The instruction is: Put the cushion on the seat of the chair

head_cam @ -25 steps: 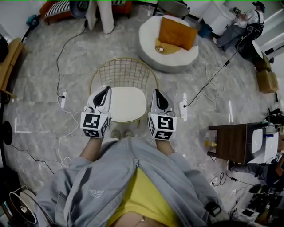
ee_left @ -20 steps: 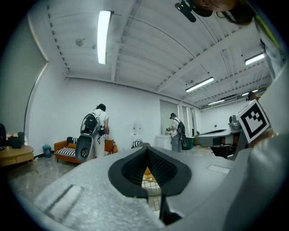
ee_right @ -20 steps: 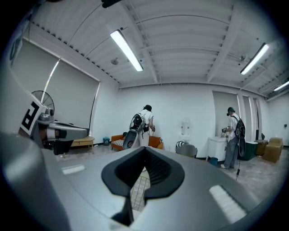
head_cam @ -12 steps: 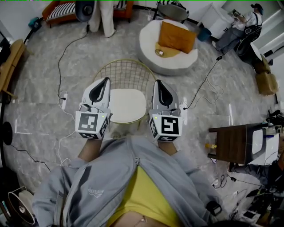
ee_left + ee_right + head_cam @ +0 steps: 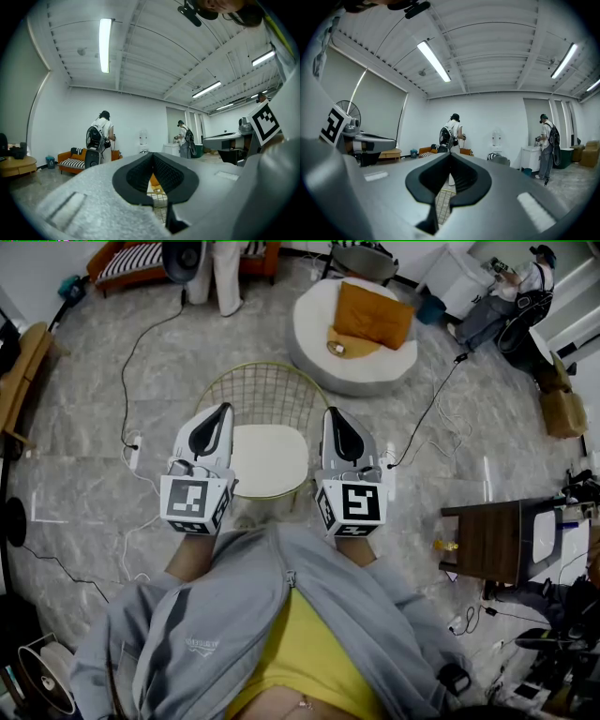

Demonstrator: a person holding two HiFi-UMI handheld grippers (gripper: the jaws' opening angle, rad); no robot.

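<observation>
1. A grey marbled floor [image 5: 84,474] fills a white-walled room. Black and white cables [image 5: 123,390] cross it, and an orange sofa [image 5: 117,261] stands at the far edge.
2. A gold wire-backed chair [image 5: 267,395] stands just in front of the person, showing its white seat [image 5: 269,460].
3. The orange cushion [image 5: 373,315] lies on a round white pouf [image 5: 321,354] beyond the chair (well apart from the seat).
4. The left gripper [image 5: 223,410] and right gripper [image 5: 333,414] flank the seat, each with its fingers clenched together and holding nothing.
</observation>
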